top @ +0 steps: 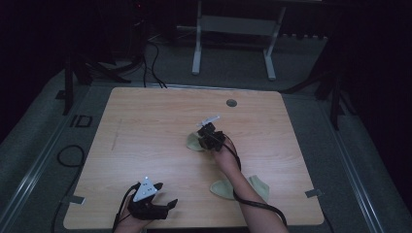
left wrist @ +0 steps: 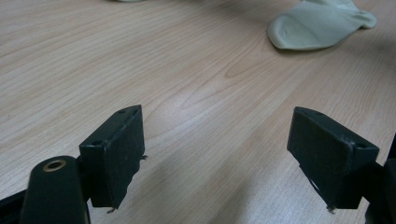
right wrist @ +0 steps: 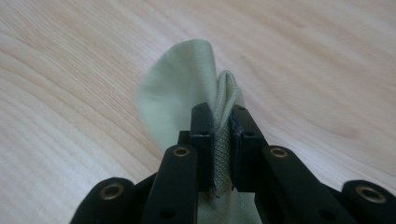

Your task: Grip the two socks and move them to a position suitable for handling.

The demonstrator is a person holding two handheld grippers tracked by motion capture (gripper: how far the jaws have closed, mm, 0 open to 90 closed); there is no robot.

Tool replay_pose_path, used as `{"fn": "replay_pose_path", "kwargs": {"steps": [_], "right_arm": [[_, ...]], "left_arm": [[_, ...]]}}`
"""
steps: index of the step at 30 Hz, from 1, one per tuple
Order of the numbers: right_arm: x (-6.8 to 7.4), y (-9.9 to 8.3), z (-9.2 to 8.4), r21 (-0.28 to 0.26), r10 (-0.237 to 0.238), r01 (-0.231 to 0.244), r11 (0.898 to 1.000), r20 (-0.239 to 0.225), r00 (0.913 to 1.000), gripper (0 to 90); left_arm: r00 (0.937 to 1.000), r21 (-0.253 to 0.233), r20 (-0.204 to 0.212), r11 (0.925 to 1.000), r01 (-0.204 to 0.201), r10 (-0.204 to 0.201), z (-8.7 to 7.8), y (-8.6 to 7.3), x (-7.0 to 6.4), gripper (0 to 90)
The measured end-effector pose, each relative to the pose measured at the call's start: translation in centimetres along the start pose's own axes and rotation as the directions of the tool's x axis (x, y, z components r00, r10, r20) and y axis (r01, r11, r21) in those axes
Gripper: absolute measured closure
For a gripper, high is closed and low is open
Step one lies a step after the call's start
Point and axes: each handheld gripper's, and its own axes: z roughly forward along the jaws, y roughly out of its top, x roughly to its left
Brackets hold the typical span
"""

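A pale green sock (top: 194, 142) lies near the middle of the wooden table (top: 145, 126). My right gripper (top: 210, 134) is on it. In the right gripper view the jaws (right wrist: 222, 126) are shut on a raised fold of this sock (right wrist: 180, 88), with its ribbed edge pinched between the pads. Two more pale green socks (top: 222, 188) (top: 260, 187) lie near the front edge, on either side of the right forearm. My left gripper (top: 165, 204) rests at the front left, open (left wrist: 219, 154) with bare wood between its jaws. One sock (left wrist: 317, 25) shows ahead of it.
A round cable hole (top: 231, 103) sits near the table's far edge. Beyond the table stand a white desk frame (top: 233, 29) and dark stand legs (top: 73, 73). Cables (top: 153, 63) run over the grey floor.
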Motion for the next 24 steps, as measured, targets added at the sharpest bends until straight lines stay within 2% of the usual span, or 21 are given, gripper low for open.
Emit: {"fn": "replay_pose_path", "kwargs": {"steps": [8,11,12,13,14,15,16,17,18,19,20,24], "right_arm": [[-2.0,-1.1,-5.1,-0.060,0.035,-0.034,0.998,0.001,0.9994,81.6],[-2.8,-2.5,-6.7,-0.074,0.038,-0.038,0.997,0.010,0.9992,81.6],[-2.8,-2.5,-6.7,-0.074,0.038,-0.038,0.997,0.010,0.9992,81.6],[-3.0,-3.1,-7.0,-0.072,0.039,-0.038,0.997,0.015,0.9991,81.5],[-3.6,-4.6,-7.4,-0.060,0.070,-0.069,0.996,0.006,0.9975,81.5],[-3.8,-5.4,-7.5,-0.054,0.076,-0.076,0.996,0.010,0.9970,81.5],[-3.8,-5.4,-7.5,-0.054,0.076,-0.076,0.996,0.010,0.9970,81.5],[-3.9,-6.1,-7.5,-0.045,0.077,-0.076,0.996,0.021,0.9968,81.5],[-4.3,-7.7,-7.2,-0.027,0.081,-0.080,0.996,0.042,0.9958,81.5],[-4.3,-7.7,-7.2,-0.027,0.081,-0.080,0.996,0.042,0.9958,81.5],[-4.8,-8.8,-6.8,-0.012,0.118,-0.117,0.993,0.049,0.9918,81.5],[-5.1,-10.5,-5.8,0.021,0.134,-0.136,0.991,0.069,0.9886,80.2]], "left_arm": [[1.0000,-0.009,-0.005,0.9999,0.008,-0.008,-0.1,0.1,0.2,18.7],[0.9987,-0.012,0.025,0.9989,0.045,-0.044,0.2,0.2,0.2,18.7],[0.9987,-0.012,0.025,0.9989,0.045,-0.044,0.2,0.2,0.2,18.7],[0.9986,-0.016,0.027,0.9988,0.046,-0.046,0.3,0.3,0.2,18.7],[0.9988,-0.016,0.028,0.9990,0.042,-0.041,0.3,0.4,0.2,18.7],[0.9991,-0.021,0.023,0.9991,0.035,-0.035,0.5,0.6,0.0,18.7],[0.9991,-0.021,0.023,0.9991,0.035,-0.035,0.5,0.6,0.0,18.7],[0.9992,-0.020,0.024,0.9993,0.032,-0.031,0.6,0.7,0.0,18.7],[0.9992,-0.018,0.027,0.9994,0.031,-0.031,0.8,0.8,-0.1,18.7],[0.9992,-0.018,0.027,0.9994,0.031,-0.031,0.8,0.8,-0.1,18.7],[0.9990,-0.007,0.026,0.9993,0.036,-0.036,1.2,0.8,0.0,18.7],[0.9999,0.011,0.011,0.9999,0.003,-0.003,1.8,1.2,0.0,18.8]]}}
